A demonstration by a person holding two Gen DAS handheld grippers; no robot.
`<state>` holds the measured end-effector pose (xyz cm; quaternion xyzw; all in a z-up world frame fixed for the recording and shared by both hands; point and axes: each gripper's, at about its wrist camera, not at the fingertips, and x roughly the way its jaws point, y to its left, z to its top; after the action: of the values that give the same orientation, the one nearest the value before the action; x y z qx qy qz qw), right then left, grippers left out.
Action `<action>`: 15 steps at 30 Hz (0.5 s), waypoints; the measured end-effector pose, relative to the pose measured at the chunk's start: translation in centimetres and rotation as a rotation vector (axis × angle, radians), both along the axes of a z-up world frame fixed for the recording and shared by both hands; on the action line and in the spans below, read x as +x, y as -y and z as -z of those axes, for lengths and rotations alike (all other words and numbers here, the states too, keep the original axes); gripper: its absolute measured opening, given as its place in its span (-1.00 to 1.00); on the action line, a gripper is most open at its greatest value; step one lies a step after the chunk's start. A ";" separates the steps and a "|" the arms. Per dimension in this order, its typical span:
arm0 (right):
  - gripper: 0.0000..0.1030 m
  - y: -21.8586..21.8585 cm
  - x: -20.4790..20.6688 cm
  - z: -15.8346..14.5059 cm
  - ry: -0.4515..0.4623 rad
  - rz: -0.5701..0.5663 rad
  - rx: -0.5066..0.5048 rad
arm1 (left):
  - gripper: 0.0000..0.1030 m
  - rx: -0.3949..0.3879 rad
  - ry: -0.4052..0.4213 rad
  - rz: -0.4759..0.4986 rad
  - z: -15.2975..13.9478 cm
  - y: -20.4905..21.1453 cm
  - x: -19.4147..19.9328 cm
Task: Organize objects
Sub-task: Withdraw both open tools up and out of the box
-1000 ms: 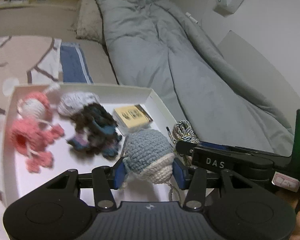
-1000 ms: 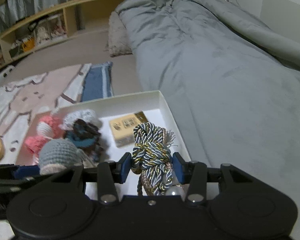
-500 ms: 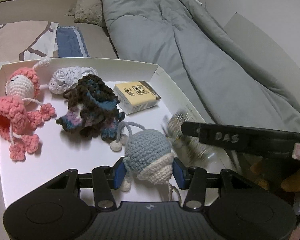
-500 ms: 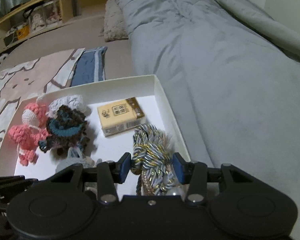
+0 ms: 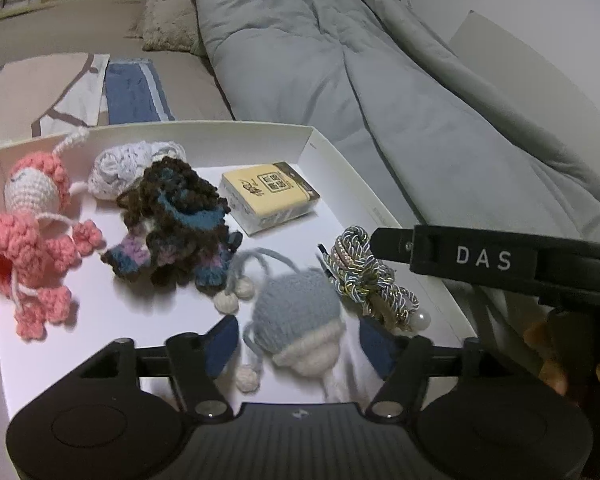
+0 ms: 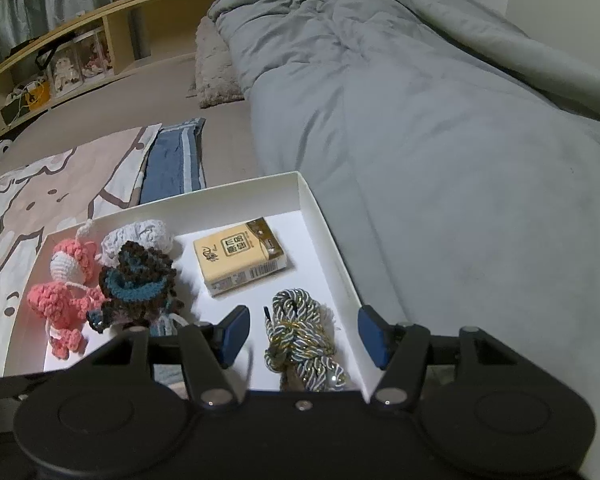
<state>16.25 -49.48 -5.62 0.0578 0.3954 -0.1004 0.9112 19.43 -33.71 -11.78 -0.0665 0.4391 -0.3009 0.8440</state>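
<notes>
White cardboard forms the shallow box (image 5: 342,160) that fills the lower left of both views, sitting on a bed beside a grey duvet (image 5: 380,80) that runs up the right side of each frame.

In the left wrist view, the left gripper (image 5: 298,344) sits at the bottom centre with its jaws opening. A blue-grey crocheted hat (image 5: 296,312) with a cream brim lies on the box floor between the blue pads (image 5: 220,344), which stand clear of it on both sides. Its cord with cream pompoms trails up and to the left.

In the right wrist view, the right gripper (image 6: 304,332) is likewise at the bottom centre, its jaws opening. A coil of blue, white and gold twisted cord (image 6: 300,340) lies between the pads in the box's lower right corner, with a gap on each side. In the left wrist view the same cord sits just right of the hat, under the dark finger of the right gripper marked "DAS".

Further up in the box, a yellow tissue pack (image 5: 270,196) lies near the right wall. Left of it is a brown and blue crocheted piece (image 5: 172,220), with a white crocheted piece (image 5: 128,164) behind it. Two pink crocheted pieces (image 5: 28,240) lie along the left edge.

A blue cloth (image 6: 174,160) lies on the bed beyond the box, and a wooden shelf (image 6: 100,36) crosses the upper left of the right wrist view.
</notes>
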 end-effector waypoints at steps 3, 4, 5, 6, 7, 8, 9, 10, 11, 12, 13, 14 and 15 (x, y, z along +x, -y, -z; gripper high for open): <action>0.18 0.0 0.0 0.0 0.001 -0.001 0.003 | 0.33 0.009 -0.003 0.002 -0.2 -0.3 0.0; 0.18 -0.1 -0.1 0.0 0.003 -0.004 0.006 | 0.33 0.009 -0.005 0.003 -0.2 -0.4 -0.1; 0.18 -0.1 -0.1 -0.1 0.005 -0.006 0.011 | 0.33 0.011 -0.005 0.004 -0.3 -0.5 -0.1; 0.18 -0.1 -0.1 -0.1 0.006 -0.007 0.011 | 0.33 0.013 -0.003 0.005 -0.4 -0.5 -0.2; 0.18 -0.2 -0.2 -0.2 0.006 -0.006 0.008 | 0.33 0.013 -0.001 0.007 -0.5 -0.5 -0.3; 0.18 -0.3 -0.2 -0.2 0.006 -0.005 0.004 | 0.33 0.014 0.001 0.010 -0.6 -0.6 -0.3; 0.18 -0.3 -0.3 -0.3 0.007 -0.004 0.003 | 0.33 0.015 0.002 0.013 -0.8 -0.6 -0.4; 0.18 -0.3 -0.3 -0.3 0.008 -0.003 0.005 | 0.33 0.017 0.004 0.017 -1.0 -0.7 -0.5; 0.18 -0.4 -0.4 -0.4 0.011 -0.004 0.008 | 0.33 0.020 0.007 0.020 -1.1 -0.7 -0.6; 0.18 -0.5 -0.4 -0.5 0.015 -0.006 0.012 | 0.33 0.023 0.008 0.023 -1.3 -0.8 -0.6; 0.18 -0.5 -0.5 -0.7 0.020 -0.008 0.017 | 0.33 0.027 0.010 0.023 -1.5 -0.9 -0.7; 0.18 -0.6 -0.6 -0.8 0.025 -0.010 0.019 | 0.33 0.030 0.012 0.022 -1.7 -1.1 -0.7; 0.18 -0.7 -0.7 -1.0 0.029 -0.011 0.019 | 0.33 0.034 0.013 0.020 -1.9 -1.3 -0.8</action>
<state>15.55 -48.78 -4.63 0.0654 0.3835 -0.0908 0.9167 18.64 -32.41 -9.90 -0.0456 0.4392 -0.3022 0.8448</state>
